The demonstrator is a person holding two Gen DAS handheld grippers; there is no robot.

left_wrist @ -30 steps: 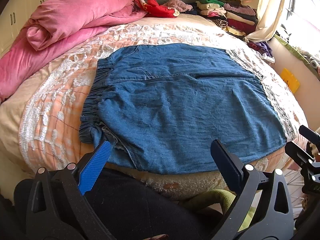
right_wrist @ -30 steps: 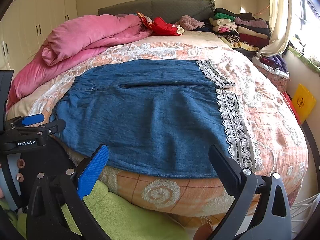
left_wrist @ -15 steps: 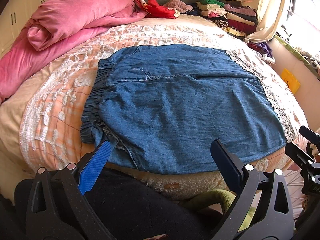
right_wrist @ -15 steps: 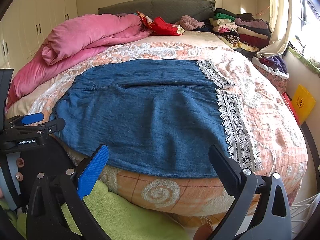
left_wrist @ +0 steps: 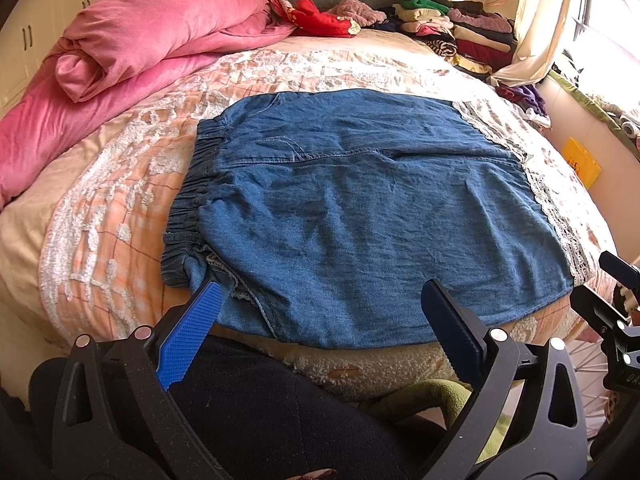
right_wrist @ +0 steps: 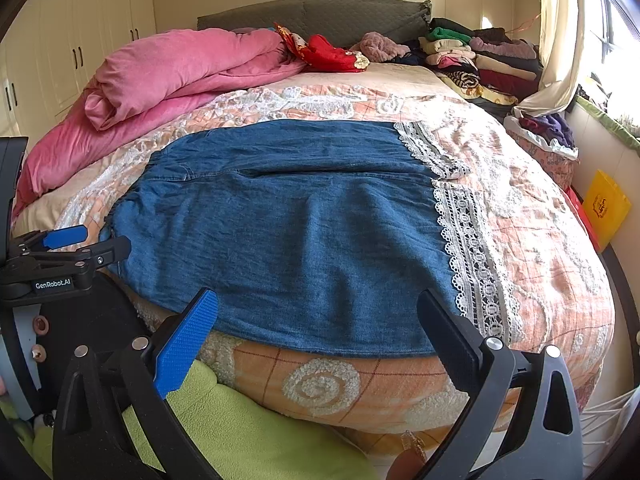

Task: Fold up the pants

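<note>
Blue denim pants (left_wrist: pixel 360 208) (right_wrist: pixel 288 232) lie flat across the bed, elastic waistband (left_wrist: pixel 188 208) at the left and white lace hems (right_wrist: pixel 468 264) at the right. The near edge hangs slightly over the mattress front. My left gripper (left_wrist: pixel 320 316) is open, held just before the near edge by the waistband corner, touching nothing. Open as well, my right gripper (right_wrist: pixel 316 320) hovers before the near edge toward the lace end. The left gripper (right_wrist: pixel 76 246) also shows at the left of the right wrist view.
A pink duvet (left_wrist: pixel 132 52) is bunched at the bed's far left. Stacked folded clothes (right_wrist: pixel 476 60) and a red garment (right_wrist: pixel 324 54) sit by the grey headboard (right_wrist: pixel 320 16). A yellow bag (right_wrist: pixel 606 204) leans by the right wall. Green fabric (right_wrist: pixel 224 424) lies below the grippers.
The left wrist view has shifted slightly down and back, so the pants sit a little lower in frame. The pants and right gripper have not moved.
</note>
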